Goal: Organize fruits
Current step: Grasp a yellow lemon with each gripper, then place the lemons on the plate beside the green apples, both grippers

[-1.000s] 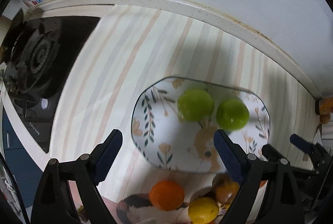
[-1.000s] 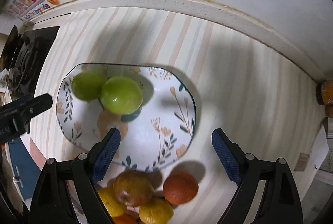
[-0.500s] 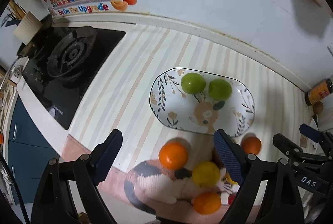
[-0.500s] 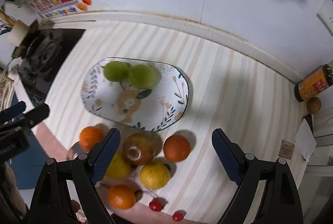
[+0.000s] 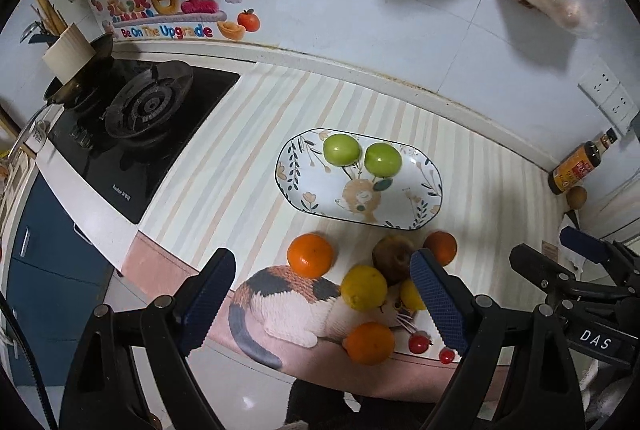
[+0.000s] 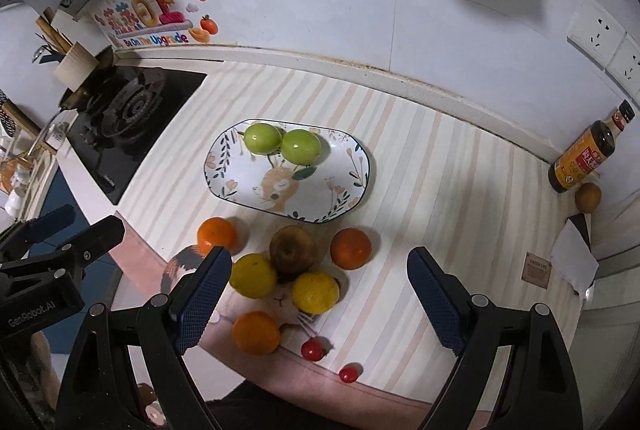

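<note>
At the centre of the frame, a plate point(image 6: 352, 170) on the striped tabletop point(image 6: 440, 190) holds two green apples point(image 6: 262, 137). Below it lie oranges point(image 6: 351, 248) and lemons point(image 6: 315, 292). Left tool point(image 5: 324, 306) and right tool point(image 6: 320, 298) both gape wide, empty.

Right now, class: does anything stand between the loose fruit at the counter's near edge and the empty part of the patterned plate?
Nothing visible does. The plate is bare on its near half; the two green apples sit at its far rim. The brown fruit lies just before the plate. Both grippers hang open and empty above.
</note>
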Demonstrator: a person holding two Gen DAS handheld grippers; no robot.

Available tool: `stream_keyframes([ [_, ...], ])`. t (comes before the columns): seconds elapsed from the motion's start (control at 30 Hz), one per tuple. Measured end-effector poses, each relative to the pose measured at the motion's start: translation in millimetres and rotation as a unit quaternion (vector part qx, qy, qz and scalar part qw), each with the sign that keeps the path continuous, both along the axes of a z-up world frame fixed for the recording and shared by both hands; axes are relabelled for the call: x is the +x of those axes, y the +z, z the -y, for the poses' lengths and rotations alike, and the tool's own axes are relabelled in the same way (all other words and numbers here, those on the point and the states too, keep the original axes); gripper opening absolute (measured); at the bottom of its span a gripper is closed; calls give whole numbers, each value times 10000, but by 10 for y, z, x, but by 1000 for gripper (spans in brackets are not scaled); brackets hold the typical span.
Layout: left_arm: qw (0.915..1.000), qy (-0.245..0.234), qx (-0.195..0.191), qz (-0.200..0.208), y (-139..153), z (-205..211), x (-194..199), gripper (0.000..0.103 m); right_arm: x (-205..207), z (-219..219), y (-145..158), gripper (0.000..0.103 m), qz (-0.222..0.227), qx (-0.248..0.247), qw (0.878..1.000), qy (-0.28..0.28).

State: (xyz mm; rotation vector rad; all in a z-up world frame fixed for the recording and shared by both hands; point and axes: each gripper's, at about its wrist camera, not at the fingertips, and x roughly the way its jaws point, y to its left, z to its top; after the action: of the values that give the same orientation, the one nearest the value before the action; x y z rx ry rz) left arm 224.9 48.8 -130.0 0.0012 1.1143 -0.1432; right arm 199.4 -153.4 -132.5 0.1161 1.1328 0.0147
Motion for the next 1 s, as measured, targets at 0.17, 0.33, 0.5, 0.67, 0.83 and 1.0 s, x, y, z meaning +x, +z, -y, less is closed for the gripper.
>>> stream_keyframes([
  [0.17,10000,26,-2,-36,-82,1,13,90,50,140,-205,92,-176,143,9996,-138],
  [0.33,9987,1,173,-476,-528,44,164,102,224,300,-1033,90,-987,781,9916,-291],
  [0.5,9932,22,349,-1110,-1043,101,281,102,308,248,-1893,72,-1817,1178,9756,-353],
  [0.67,9888,-15,432,-1432,-1315,142,301,102,346,154,-2230,62,-1996,1564,9669,-278],
  [0.83,9848,-146,387,-1686,-1503,248,344,102,220,188,-2161,62,-2048,991,9737,-134],
  [1.0,9785,-363,417,-1985,-1788,479,424,102,75,471,-2122,62,-2017,664,9767,-315],
])
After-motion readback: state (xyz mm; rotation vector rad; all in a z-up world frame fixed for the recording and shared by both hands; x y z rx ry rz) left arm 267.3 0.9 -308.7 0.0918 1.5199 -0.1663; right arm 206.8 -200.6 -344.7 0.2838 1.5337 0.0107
